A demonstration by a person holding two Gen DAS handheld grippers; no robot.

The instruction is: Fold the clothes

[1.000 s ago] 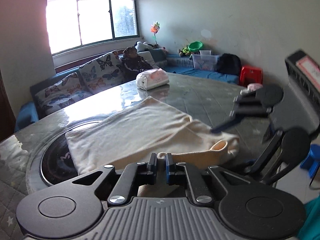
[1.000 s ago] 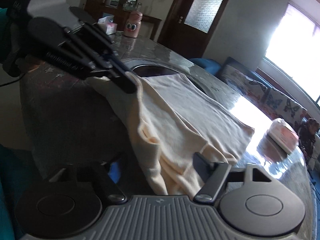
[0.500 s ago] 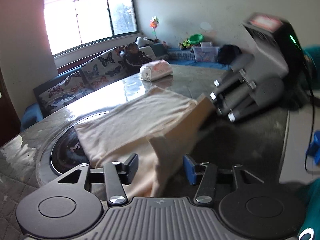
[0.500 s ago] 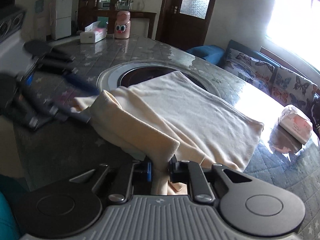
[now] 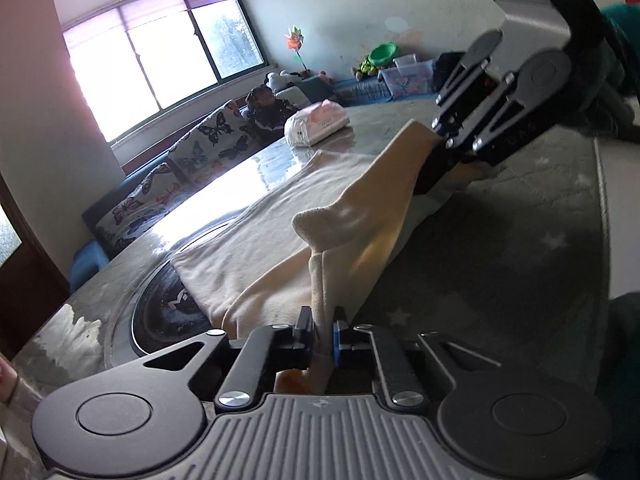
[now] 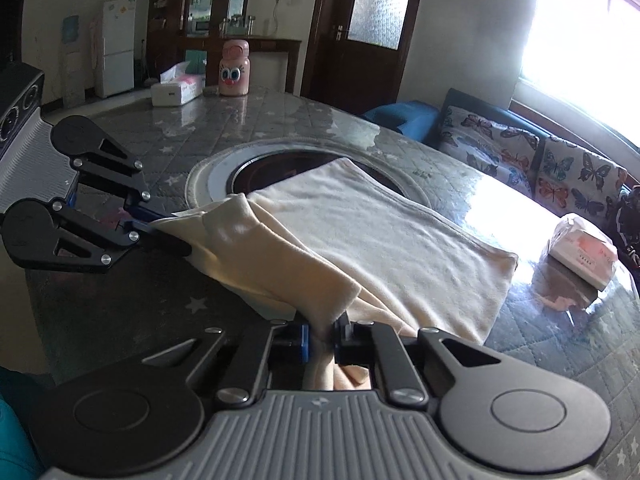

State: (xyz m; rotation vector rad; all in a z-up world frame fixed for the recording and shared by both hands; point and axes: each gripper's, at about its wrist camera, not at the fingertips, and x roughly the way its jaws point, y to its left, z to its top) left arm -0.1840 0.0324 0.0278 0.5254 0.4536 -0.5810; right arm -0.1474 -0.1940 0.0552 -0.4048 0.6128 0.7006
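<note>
Daylight from a wide window falls across a round, grey quilted counter [image 5: 520, 248] with a dark circular inset at its middle. Seen from the left wrist, a cream garment [image 5: 280, 240] lies partly over that inset and reaches toward the counter's near edge, where one corner is lifted. The left hand-held gripper [image 5: 322, 334] has its jaws drawn narrow and pinches a vertical fold of that lifted cloth. Toward the counter's right edge the right hand-held gripper [image 5: 430, 178] comes down at a slant onto the garment's other raised corner; its tips are buried in the cloth, so the grip looks closed but is hard to confirm from here. A white tissue pack [image 5: 316, 123] sits near the far edge, with a butterfly-print sofa [image 5: 192, 160] beyond it. From the right wrist, the right hand-held gripper [image 6: 322, 338] is plainly clamped on a bunched corner of the garment [image 6: 380, 240] at the near edge, and the left hand-held gripper [image 6: 168, 242] holds the neighbouring corner at the left, the cloth stretched between them. A pink bottle [image 6: 235, 68] and a tissue box [image 6: 176, 90] stand at the far edge.
</note>
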